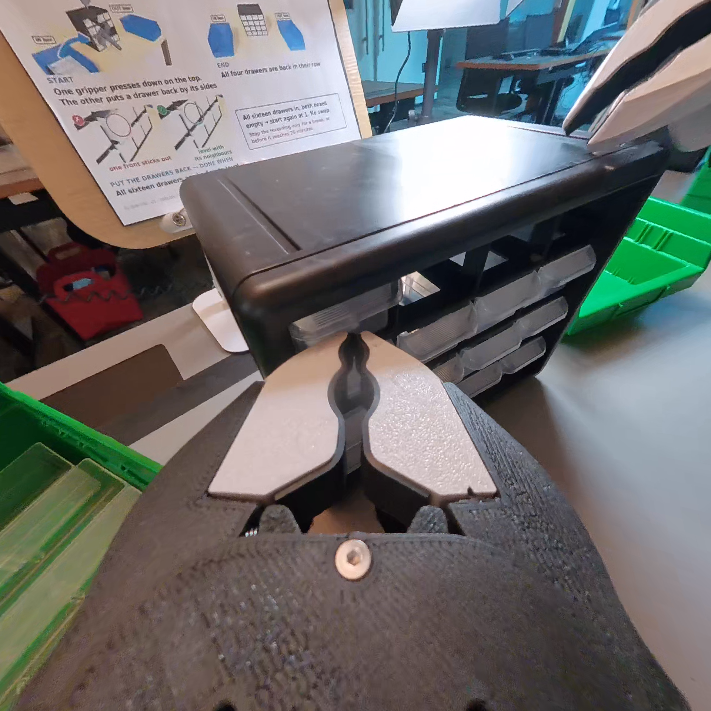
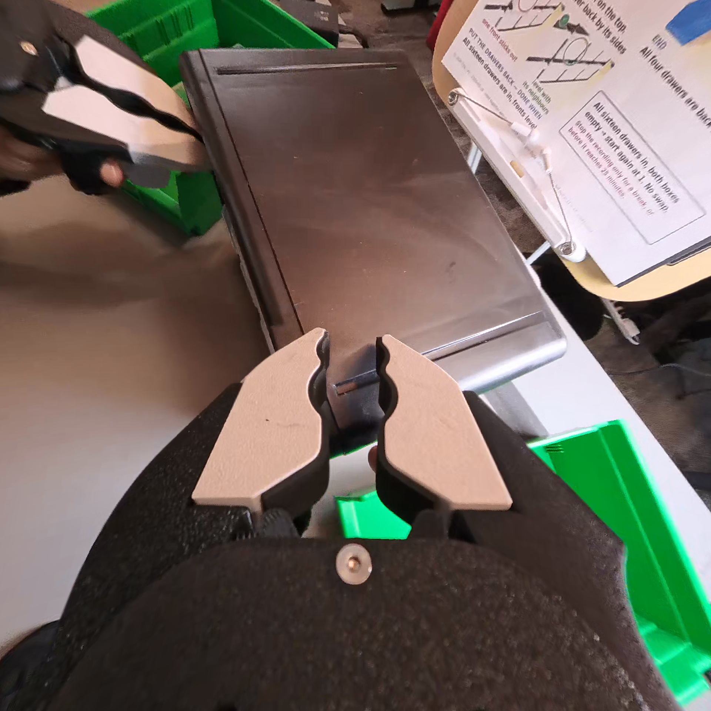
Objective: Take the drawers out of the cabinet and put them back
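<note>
At the left, the left claw is closed on the handle of a clear drawer in the top row of the black cabinet on the counter. The right claw, slightly parted and empty, is pressed onto the cabinet's top right end.

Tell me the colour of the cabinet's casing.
Black; the cabinet shows best in the left wrist view.

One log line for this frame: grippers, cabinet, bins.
left gripper: shut at top-left drawer | right gripper: open on cabinet top | green bins both sides
</note>
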The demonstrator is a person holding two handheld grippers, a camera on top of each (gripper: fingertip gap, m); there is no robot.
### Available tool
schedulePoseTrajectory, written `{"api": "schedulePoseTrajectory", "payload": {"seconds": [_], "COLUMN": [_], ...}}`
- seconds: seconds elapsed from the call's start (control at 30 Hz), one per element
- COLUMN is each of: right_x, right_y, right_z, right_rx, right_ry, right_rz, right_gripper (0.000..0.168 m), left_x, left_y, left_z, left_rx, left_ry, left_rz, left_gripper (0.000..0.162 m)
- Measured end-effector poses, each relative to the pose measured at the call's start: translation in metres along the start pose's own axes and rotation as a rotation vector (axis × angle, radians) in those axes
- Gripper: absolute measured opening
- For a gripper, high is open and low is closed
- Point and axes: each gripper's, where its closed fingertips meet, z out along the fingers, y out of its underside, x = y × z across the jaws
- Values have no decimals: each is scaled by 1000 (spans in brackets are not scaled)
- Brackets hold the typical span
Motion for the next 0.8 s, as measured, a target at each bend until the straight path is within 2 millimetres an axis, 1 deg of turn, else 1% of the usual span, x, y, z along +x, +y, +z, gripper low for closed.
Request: {"api": "schedulePoseTrajectory", "payload": {"seconds": [0.07, 0.13, 0.23, 0.3, 0.43, 0.5, 0.57, 0.67, 0.73, 0.8], "right_x": [0, 0, 1, 3, 2, 1, 2, 4, 4, 3], "right_y": [0, 0, 0, 1, 5, 6, 6, 7, 7, 6], "right_z": [0, 0, -1, -3, -8, -10, -10, -10, -9, -8], "right_rx": [12, 42, 112, 164, 247, 283, 304, 321, 342, 359], "right_ry": [-11, -2, 31, 65, 96, 106, 107, 102, 92, 65], "right_rz": [18, 18, 44, 65, 86, 93, 96, 118, 135, 155], "right_gripper": [23, 23, 24, 28, 24, 25, 26, 29, 29, 26], "left_x": [2, 1, -9, -14, -26, -31, -32, -35, -33, -35], "left_y": [0, -1, -4, -3, 2, 6, 9, 16, 16, 16], "left_z": [-1, -7, -18, -24, -30, -27, -19, -3, 2, 3], "left_rx": [6, 18, 31, 35, 16, -7, -19, -28, -8, -3], "left_ry": [0, 5, 3, 17, -13, -22, -18, -43, -41, -62], "left_rz": [37, 60, 55, 44, 64, 58, 37, 52, 57, 69], "left_gripper": [0, 2, 3, 4, 19, 33, 44, 50, 39, 36]}}
